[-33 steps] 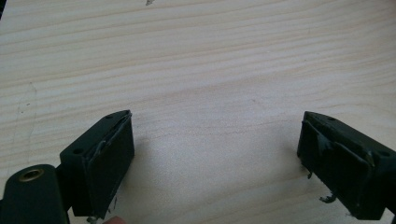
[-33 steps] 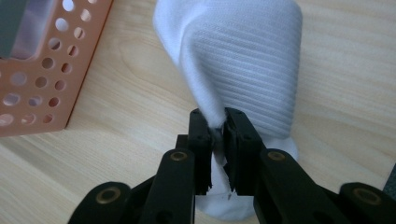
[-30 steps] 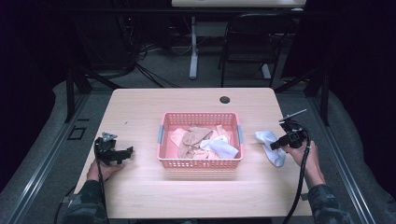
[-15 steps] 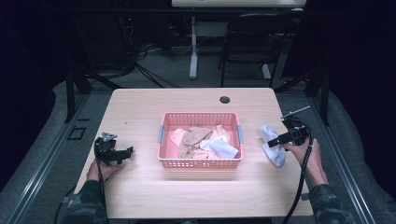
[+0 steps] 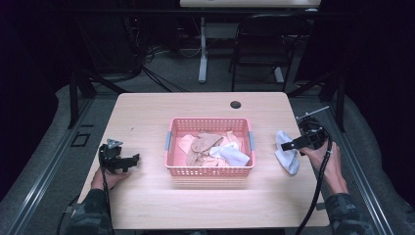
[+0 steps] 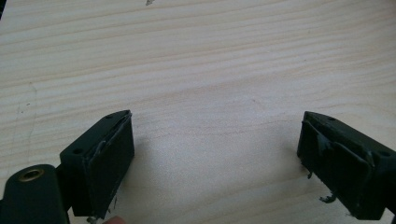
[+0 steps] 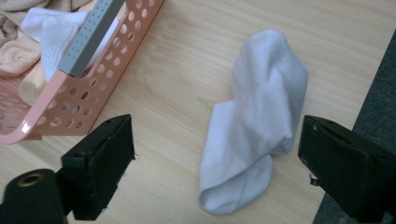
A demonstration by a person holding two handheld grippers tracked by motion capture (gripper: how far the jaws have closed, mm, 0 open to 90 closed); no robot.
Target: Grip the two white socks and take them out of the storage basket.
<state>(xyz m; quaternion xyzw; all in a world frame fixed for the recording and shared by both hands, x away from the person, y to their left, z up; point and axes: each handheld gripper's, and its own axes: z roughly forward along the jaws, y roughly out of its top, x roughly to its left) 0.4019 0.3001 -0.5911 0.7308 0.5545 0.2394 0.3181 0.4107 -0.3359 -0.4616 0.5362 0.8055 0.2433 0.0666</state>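
The white sock (image 7: 254, 126) lies folded and rumpled on the wooden table (image 5: 147, 117), at about 3 o'clock from the pink basket (image 5: 210, 169) and just clear of its right wall. In the right gripper view it runs from 7 o'clock to 1 o'clock between the jaws, which stand wide apart with nothing in them. That view also shows the basket's grey handle (image 7: 88, 37) and its perforated wall close up, detail too small to read from above.

The high view shows the right gripper (image 5: 293, 145) held in the right hand (image 5: 325, 161), tips over the sock. The left gripper (image 5: 128, 160) rests low at 9 o'clock from the basket, well apart from it; its own view shows the jaws wide over bare wood. The basket holds beige and white cloths (image 5: 213, 147). Farther off, a dark round hole (image 5: 235, 105) sits at 12 o'clock.
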